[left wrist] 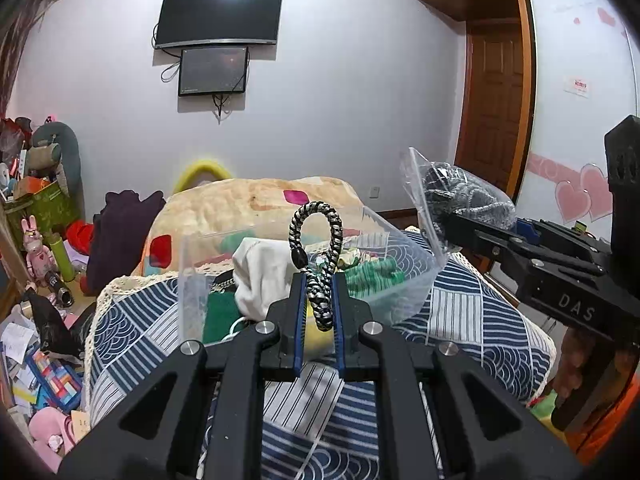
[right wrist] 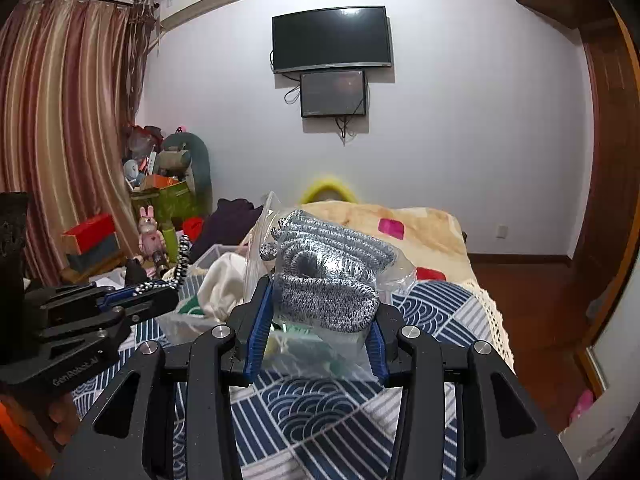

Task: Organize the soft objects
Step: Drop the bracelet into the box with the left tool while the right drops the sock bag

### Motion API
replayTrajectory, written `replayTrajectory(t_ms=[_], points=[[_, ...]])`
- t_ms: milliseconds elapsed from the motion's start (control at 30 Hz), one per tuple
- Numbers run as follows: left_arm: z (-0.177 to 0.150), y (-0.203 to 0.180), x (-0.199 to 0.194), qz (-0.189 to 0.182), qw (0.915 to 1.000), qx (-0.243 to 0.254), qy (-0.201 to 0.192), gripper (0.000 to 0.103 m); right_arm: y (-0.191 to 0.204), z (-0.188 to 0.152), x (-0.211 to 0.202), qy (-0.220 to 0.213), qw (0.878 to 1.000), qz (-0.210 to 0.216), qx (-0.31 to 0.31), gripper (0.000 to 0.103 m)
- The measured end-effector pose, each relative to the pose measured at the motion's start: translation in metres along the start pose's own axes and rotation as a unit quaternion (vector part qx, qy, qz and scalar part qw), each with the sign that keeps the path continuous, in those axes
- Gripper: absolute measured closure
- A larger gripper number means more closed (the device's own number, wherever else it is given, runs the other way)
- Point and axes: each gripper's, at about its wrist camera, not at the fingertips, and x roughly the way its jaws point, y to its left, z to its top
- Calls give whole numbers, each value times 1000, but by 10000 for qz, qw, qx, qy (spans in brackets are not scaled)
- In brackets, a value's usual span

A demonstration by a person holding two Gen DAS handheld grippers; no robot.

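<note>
My left gripper (left wrist: 318,284) is shut on a black-and-white braided cord loop (left wrist: 316,232), which stands up above the jaws; the same loop (right wrist: 182,258) shows at the left of the right wrist view. My right gripper (right wrist: 320,312) is shut on a clear plastic bag of grey knitted fabric (right wrist: 328,276), seen also as the bag (left wrist: 460,196) at the right of the left wrist view. Both are held above a clear plastic bin (left wrist: 404,284) on the bed, which holds a white cloth (left wrist: 260,276) and green fabric (left wrist: 374,276).
The bin rests on a blue-and-white patterned bedspread (left wrist: 472,312), with a cream blanket (left wrist: 256,204) heaped behind it. Toys, boxes and papers crowd the floor at left (left wrist: 44,280). A wooden door (left wrist: 496,108) and screens on the wall (left wrist: 218,14) lie beyond.
</note>
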Motion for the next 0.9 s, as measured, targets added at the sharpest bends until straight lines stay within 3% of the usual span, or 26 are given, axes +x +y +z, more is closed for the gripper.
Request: replayTrajectory(t_ms=[433, 700, 900], points=[[-1, 0, 55, -81, 9985, -11, 545, 92, -14, -7, 43, 392, 9981, 127, 464, 65], [-5, 1, 79, -37, 9971, 48, 757, 91, -5, -18, 61, 710, 9971, 61, 282, 64], [-5, 3, 76, 9, 9972, 53, 750, 75, 2, -20, 66, 809, 9966, -125, 20, 58]])
